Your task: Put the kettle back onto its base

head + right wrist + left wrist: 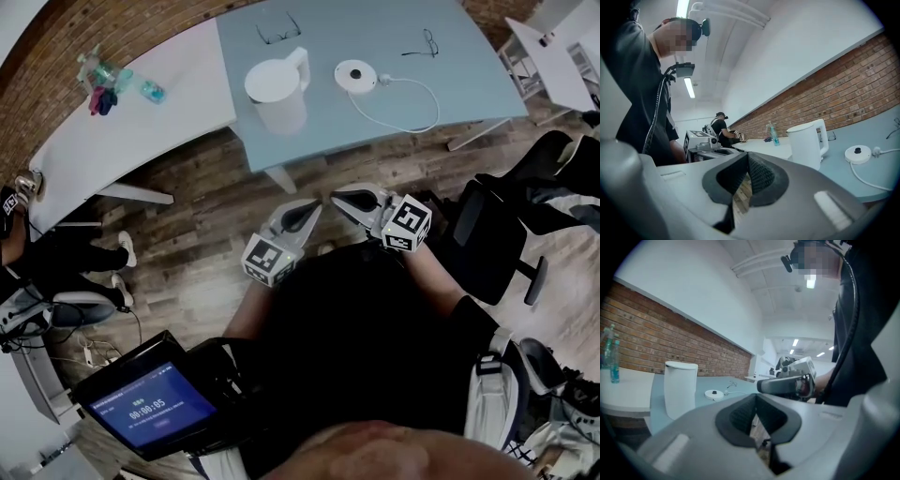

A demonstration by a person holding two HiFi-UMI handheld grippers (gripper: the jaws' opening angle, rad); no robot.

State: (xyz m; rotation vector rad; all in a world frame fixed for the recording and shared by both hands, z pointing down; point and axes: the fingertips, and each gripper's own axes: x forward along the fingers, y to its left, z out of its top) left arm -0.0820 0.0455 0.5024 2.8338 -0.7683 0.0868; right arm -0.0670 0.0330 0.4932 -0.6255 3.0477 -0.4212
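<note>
A white kettle (277, 89) stands upright on the light blue table (469, 66), apart from its round white base (355, 75), which lies to its right. Both grippers hang over the wooden floor, close to my body and short of the table. The left gripper (316, 205) and right gripper (335, 197) point their tips at each other, both shut and empty. In the left gripper view, beyond the closed left gripper (756, 401), I see the kettle (680, 387) and base (714, 394). The right gripper view shows the shut right gripper (747, 161), the kettle (806, 145) and the base (858, 153).
A white cord (403, 103) loops from the base across the table. Two pairs of glasses (279, 30) (424, 42) lie at the table's far side. A white table (141, 112) with bottles (103, 80) adjoins at left. A black office chair (497, 239) stands at right.
</note>
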